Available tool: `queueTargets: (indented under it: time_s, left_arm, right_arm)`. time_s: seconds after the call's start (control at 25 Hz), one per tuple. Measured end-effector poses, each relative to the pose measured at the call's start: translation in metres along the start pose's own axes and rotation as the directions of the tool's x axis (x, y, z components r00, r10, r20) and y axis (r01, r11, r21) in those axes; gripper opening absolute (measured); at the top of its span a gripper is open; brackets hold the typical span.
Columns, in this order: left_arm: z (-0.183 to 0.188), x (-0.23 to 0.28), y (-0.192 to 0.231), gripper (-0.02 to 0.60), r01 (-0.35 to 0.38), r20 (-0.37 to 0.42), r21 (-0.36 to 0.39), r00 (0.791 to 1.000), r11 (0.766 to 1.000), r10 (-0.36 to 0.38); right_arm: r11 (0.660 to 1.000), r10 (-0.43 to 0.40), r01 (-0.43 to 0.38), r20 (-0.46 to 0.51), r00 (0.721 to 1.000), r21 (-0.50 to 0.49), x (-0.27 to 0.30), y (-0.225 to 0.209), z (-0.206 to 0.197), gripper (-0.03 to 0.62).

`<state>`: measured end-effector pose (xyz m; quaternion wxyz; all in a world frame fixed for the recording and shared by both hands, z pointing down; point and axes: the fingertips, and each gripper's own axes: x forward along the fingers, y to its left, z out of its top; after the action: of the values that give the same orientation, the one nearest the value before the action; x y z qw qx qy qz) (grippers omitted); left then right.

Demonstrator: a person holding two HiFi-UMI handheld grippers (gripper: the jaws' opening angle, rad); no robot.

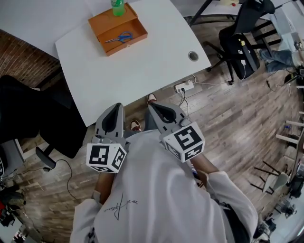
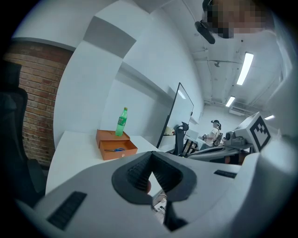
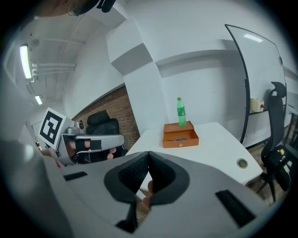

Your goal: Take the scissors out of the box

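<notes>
An open orange box [image 1: 118, 29] stands at the far side of the white table [image 1: 142, 71], with blue-handled scissors [image 1: 119, 38] lying inside it. A green bottle [image 1: 117, 7] stands on its lid behind. Both grippers are held close to the person's body, short of the table's near edge and far from the box. The left gripper [image 1: 114, 111] and right gripper [image 1: 161, 110] point toward the table with jaws closed and nothing between them. The left gripper view shows the box [image 2: 116, 148] and scissors [image 2: 115, 149] far ahead; so does the right gripper view, with the box [image 3: 180, 137] beyond its shut jaws.
A cable grommet [image 1: 193, 56] sits near the table's right corner. A black office chair [image 1: 242, 42] stands to the right and another black chair [image 1: 28, 114] to the left. A power strip [image 1: 185, 86] lies on the wooden floor under the table edge.
</notes>
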<state>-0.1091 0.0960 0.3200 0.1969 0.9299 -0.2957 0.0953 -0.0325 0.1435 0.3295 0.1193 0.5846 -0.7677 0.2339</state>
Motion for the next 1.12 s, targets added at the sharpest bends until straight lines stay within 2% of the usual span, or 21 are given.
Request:
queueTargets:
  time_s: [0.32, 0.56, 0.76, 1.12]
  left_arm:
    - [0.014, 0.057, -0.007, 0.008, -0.037, -0.002, -0.002, 0.999, 0.999, 0.037]
    - [0.026, 0.095, -0.013, 0.008, -0.1, 0.004, -0.005, 0.995, 0.995, 0.1]
    - [0.029, 0.117, -0.01, 0.008, -0.191, 0.005, -0.019, 0.981, 0.981, 0.191]
    - [0.036, 0.144, -0.018, 0.008, -0.28, 0.032, -0.072, 0.959, 0.957, 0.283]
  right_arm:
    - [0.997, 0.066, -0.066, -0.017, 0.998, -0.031, 0.016, -0.055, 0.022, 0.008]
    - [0.985, 0.161, -0.163, -0.031, 0.986, -0.064, 0.029, -0.094, 0.038, 0.008]
    - [0.962, 0.247, -0.251, -0.045, 0.968, -0.111, 0.043, -0.12, 0.05, 0.009]
    - [0.907, 0.373, -0.383, -0.088, 0.924, -0.175, 0.059, -0.153, 0.06, 0.008]
